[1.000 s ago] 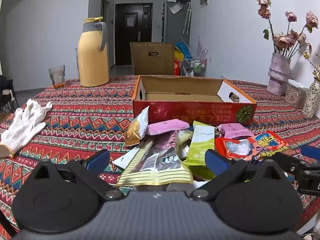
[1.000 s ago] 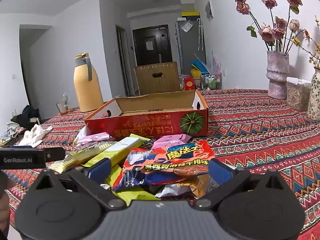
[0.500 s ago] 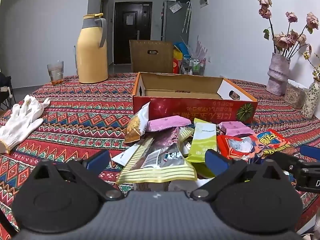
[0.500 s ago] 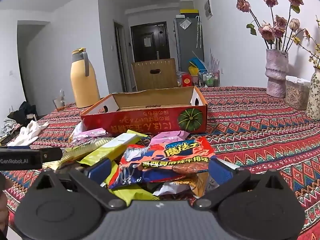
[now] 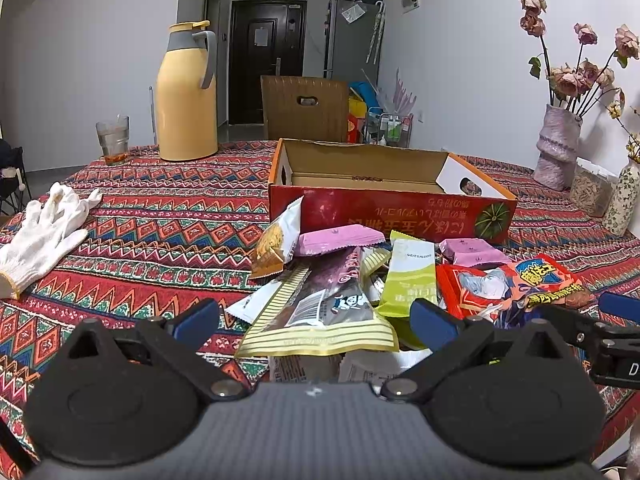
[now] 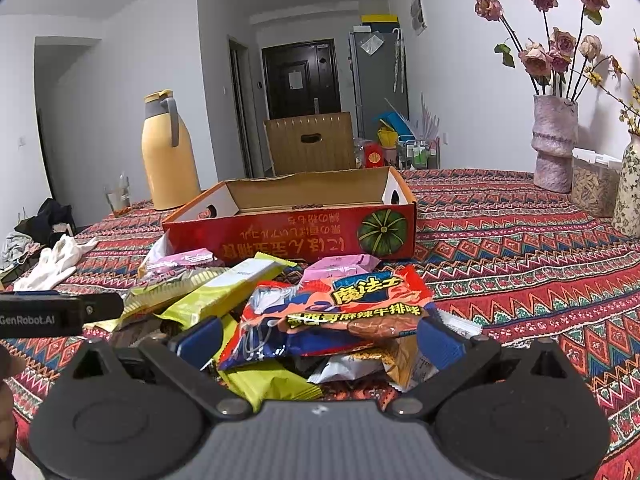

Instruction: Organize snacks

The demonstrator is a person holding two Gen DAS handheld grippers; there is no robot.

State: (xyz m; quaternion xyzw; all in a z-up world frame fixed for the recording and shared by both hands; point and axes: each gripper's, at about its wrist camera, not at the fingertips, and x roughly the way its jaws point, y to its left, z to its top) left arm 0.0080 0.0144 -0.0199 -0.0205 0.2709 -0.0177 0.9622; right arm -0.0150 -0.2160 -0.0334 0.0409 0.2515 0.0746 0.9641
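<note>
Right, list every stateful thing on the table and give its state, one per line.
Cardboard box: open, nothing visible inside.
Snack pile: heaped loose in front of the box.
Thermos: upright, lid shut.
Glass: upright, nearly empty.
White gloves: lying flat.
Left gripper: open.
Right gripper: open.

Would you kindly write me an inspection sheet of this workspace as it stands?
Surface: table under a patterned cloth.
Job's things: heap of snack packets lying in front of the open cardboard box, which looks empty as far as visible.
Clutter: white glove, yellow thermos, glass, flower vase.
Grippers: left gripper and right gripper both open, jaws astride packets, nothing gripped.
Cables: nothing seen.
Surroundings: dark door, fridge.
</note>
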